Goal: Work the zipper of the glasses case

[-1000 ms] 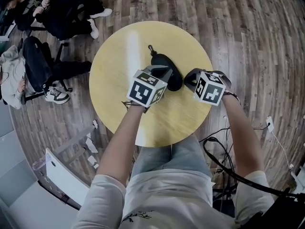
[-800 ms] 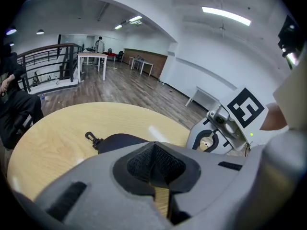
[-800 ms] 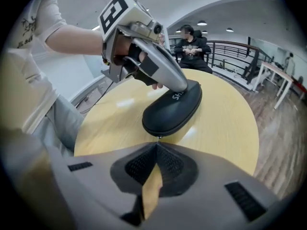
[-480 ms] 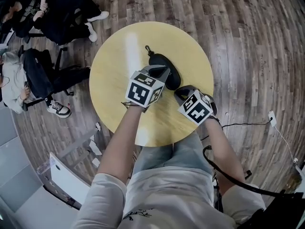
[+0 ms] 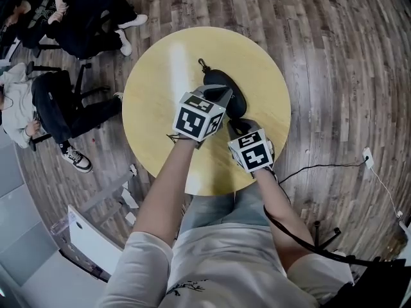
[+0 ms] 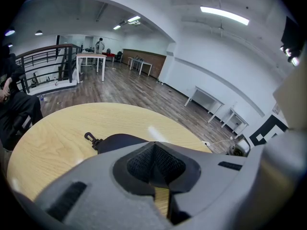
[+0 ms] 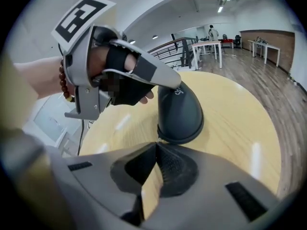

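Observation:
A black oval glasses case [image 5: 226, 87] lies in the middle of the round yellow table [image 5: 157, 101], with a small clip [image 5: 204, 64] at its far end. My left gripper [image 5: 222, 96] is shut and rests its jaws on top of the case [image 7: 181, 111], seen from the side as the left gripper [image 7: 169, 83]. From its own view the case [image 6: 120, 140] shows just past the left gripper [image 6: 154, 145]. My right gripper [image 5: 233, 126] sits at the case's near end. The right gripper [image 7: 156, 146] is shut, its tips against the case's rim on a small pale zipper pull [image 7: 159, 138].
The table's near edge lies just under my right hand. People sit on chairs [image 5: 77, 24] at the upper left on the wood floor. A black cable [image 5: 308, 169] runs across the floor at right, and a white board [image 5: 90, 236] leans at lower left.
My right gripper has swung from the case's right side round to its near end, following the rim. The left gripper has stayed on top of the case.

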Demonstrator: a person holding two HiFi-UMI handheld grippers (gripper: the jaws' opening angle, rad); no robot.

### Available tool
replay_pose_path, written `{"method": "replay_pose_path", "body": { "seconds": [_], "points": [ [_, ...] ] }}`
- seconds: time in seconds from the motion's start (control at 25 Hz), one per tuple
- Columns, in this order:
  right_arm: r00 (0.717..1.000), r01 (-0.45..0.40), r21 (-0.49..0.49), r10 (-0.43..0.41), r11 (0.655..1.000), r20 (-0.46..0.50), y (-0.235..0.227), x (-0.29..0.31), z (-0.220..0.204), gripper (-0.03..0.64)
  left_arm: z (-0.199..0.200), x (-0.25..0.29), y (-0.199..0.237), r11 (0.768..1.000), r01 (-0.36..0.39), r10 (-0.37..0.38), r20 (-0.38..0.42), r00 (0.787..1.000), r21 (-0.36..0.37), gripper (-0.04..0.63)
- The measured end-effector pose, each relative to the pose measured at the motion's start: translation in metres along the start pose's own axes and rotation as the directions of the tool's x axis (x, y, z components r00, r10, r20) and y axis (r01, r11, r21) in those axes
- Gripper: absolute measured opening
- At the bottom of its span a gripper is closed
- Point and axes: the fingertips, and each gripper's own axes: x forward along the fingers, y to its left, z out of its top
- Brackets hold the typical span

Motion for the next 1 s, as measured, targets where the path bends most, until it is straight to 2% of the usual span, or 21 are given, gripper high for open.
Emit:
{"method": "replay_pose_path", "body": {
  "seconds": [0.24,0.36,0.48,0.56,0.68,0.84,0.92,1.0],
  "points": [
    [0.999,0.047,-0.030,-0.046,0.998,0.020,0.000,-0.009,-0.001,0.003,0.000,0.000,0.001,1.000,0.001,-0.001,-0.007,1.000,0.023,0.006],
    [0.996,0.087,-0.057,-0.085,0.995,0.035,-0.007,-0.030,-0.008,0.003,0.001,-0.002,0.003,1.000,0.012,-0.012,0.010,1.000,-0.011,0.006],
    [0.989,0.109,-0.109,-0.097,0.988,0.114,-0.007,-0.070,-0.003,0.002,0.003,-0.023,-0.002,0.998,0.030,-0.026,0.079,0.997,-0.048,0.006],
    [0.978,0.123,-0.140,-0.096,0.982,0.183,-0.008,-0.102,0.014,0.003,0.016,-0.056,-0.009,0.999,-0.002,0.009,0.165,0.986,-0.042,0.006],
    [0.966,0.091,-0.165,-0.046,0.982,0.256,0.002,-0.139,0.044,0.002,0.028,-0.121,-0.030,0.994,-0.098,0.107,0.298,0.949,-0.045,0.006],
    [0.945,0.041,-0.195,0.025,0.980,0.327,0.036,-0.173,0.068,0.002,0.018,-0.197,-0.071,0.979,-0.160,0.200,0.420,0.885,-0.129,0.006],
    [0.927,0.008,-0.193,0.065,0.981,0.369,0.057,-0.185,0.079,0.002,0.009,-0.230,-0.081,0.957,-0.207,0.279,0.455,0.846,-0.201,0.006],
    [0.915,-0.033,-0.187,0.105,0.982,0.389,0.080,-0.188,0.087,0.002,-0.007,-0.256,-0.083,0.924,-0.247,0.361,0.460,0.811,-0.292,0.006]
  ]
}}
